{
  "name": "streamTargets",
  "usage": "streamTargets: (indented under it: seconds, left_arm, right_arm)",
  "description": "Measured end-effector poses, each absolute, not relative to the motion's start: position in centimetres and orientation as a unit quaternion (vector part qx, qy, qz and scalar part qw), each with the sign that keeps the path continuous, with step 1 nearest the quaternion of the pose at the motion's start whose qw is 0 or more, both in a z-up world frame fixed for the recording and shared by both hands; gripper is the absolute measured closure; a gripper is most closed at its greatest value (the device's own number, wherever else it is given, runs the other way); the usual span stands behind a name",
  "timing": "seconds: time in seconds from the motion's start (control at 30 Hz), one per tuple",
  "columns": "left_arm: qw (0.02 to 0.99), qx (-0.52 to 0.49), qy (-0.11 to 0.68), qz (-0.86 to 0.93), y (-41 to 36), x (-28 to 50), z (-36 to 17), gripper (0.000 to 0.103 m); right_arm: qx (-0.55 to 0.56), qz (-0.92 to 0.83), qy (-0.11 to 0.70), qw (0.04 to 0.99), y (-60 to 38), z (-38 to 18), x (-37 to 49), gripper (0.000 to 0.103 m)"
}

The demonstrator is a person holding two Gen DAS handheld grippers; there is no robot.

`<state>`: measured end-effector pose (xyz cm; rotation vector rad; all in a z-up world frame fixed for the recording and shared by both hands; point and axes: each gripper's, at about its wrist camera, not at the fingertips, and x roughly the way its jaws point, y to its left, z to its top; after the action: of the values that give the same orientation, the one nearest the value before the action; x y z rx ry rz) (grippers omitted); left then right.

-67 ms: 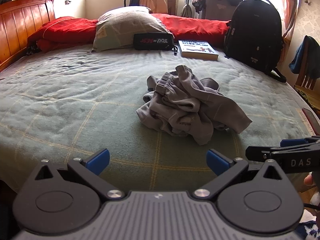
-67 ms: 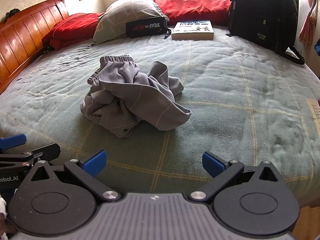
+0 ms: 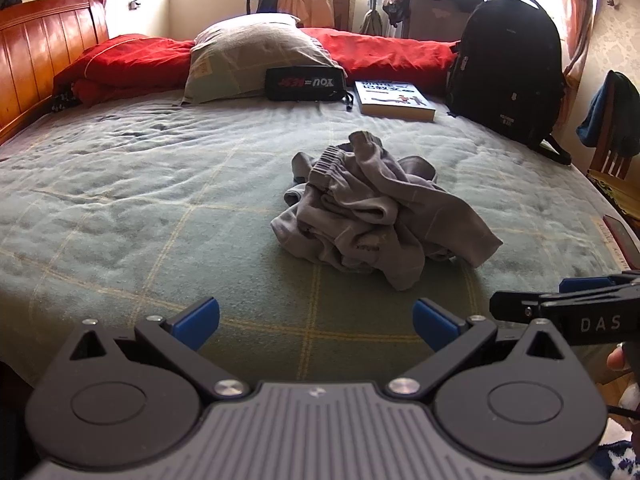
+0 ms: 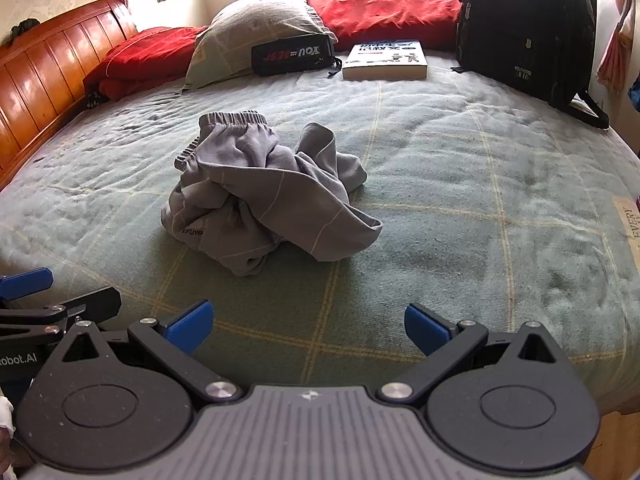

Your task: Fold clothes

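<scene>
A crumpled pair of grey shorts (image 3: pixel 376 216) (image 4: pixel 264 196) lies in a heap in the middle of the green checked blanket (image 3: pixel 160 208) (image 4: pixel 480 200), elastic waistband toward the pillows. My left gripper (image 3: pixel 316 322) hovers over the bed's near edge, short of the heap, jaws wide open with nothing between the blue pads. My right gripper (image 4: pixel 309 328) is likewise open and empty at the near edge, the shorts ahead and to its left. Each gripper shows at the other view's side: the right gripper (image 3: pixel 560 308), the left gripper (image 4: pixel 36 300).
At the far side lie red bedding (image 3: pixel 384 54), a pillow (image 3: pixel 248 60), a black pouch (image 3: pixel 306 83), a book (image 3: pixel 394 100) and a black backpack (image 3: pixel 508 68). A wooden headboard (image 3: pixel 44 56) bounds the left. A chair with clothes (image 3: pixel 612 128) stands right of the bed.
</scene>
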<state>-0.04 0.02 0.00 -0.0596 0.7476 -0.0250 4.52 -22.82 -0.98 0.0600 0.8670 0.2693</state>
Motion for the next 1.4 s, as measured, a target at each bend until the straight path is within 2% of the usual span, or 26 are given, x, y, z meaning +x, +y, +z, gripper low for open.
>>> streamTargets:
  seconds: [1.4]
  left_arm:
    - [0.931, -0.023, 0.364, -0.019, -0.6, -0.27, 0.19, 0.001]
  right_arm:
    - [0.029, 0.139, 0.418, 0.897, -22.7, -0.98, 4.36, 0.0]
